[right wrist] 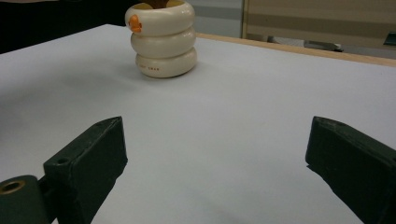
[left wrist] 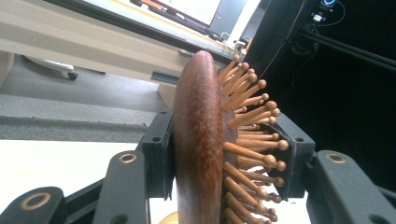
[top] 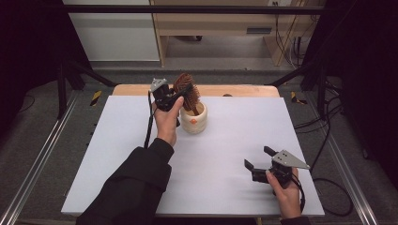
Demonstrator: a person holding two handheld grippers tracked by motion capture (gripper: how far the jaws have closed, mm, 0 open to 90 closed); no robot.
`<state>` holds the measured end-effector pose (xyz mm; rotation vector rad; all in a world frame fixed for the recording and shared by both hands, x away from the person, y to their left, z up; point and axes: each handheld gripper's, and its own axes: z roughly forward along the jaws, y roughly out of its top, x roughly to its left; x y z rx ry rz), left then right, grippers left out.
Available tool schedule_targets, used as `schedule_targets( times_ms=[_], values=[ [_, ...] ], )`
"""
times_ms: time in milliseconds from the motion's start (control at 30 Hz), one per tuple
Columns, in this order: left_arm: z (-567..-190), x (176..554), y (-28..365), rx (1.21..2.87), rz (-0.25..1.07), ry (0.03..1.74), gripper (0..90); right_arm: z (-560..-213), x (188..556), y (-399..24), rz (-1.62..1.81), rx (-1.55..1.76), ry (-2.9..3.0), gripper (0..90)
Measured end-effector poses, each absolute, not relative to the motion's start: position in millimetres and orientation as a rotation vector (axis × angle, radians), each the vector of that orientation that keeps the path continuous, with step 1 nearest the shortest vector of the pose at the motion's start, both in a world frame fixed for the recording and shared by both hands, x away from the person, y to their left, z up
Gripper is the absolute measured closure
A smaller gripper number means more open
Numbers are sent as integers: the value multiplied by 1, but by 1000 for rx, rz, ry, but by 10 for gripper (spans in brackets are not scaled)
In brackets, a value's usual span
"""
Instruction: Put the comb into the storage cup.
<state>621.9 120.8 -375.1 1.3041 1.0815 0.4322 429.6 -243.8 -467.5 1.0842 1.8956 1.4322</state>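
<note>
- High view: the left gripper (top: 174, 96) is clamped on the head of a wooden hairbrush (top: 186, 89), which stands tilted with its handle down in the cream holder (top: 194, 119) near the far edge of the white surface (top: 117, 154). The right gripper (top: 259, 162) rests low near the front right, jaws apart and empty.
- Left gripper view: the jaws press both sides of the hairbrush (left wrist: 198, 140), one on its smooth back, the other on the wooden pins (left wrist: 252, 135).
- Right gripper view: the jaws stand wide apart over the bare surface (right wrist: 233, 121), with the ringed holder (right wrist: 162, 39) well ahead.
- Judgement: the brush is either being seated in the holder or drawn out of it; which one I cannot tell. The next move calls for a straight vertical path, so the holder does not tip.
</note>
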Motion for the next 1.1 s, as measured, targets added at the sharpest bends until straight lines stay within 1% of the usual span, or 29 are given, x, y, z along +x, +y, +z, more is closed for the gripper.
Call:
schedule_targets(
  times_ms=[1100],
  values=[
    [-377,623,123,1308,434,1078,484,-468,430,-243,1431,1093,1896,57]
  ],
)
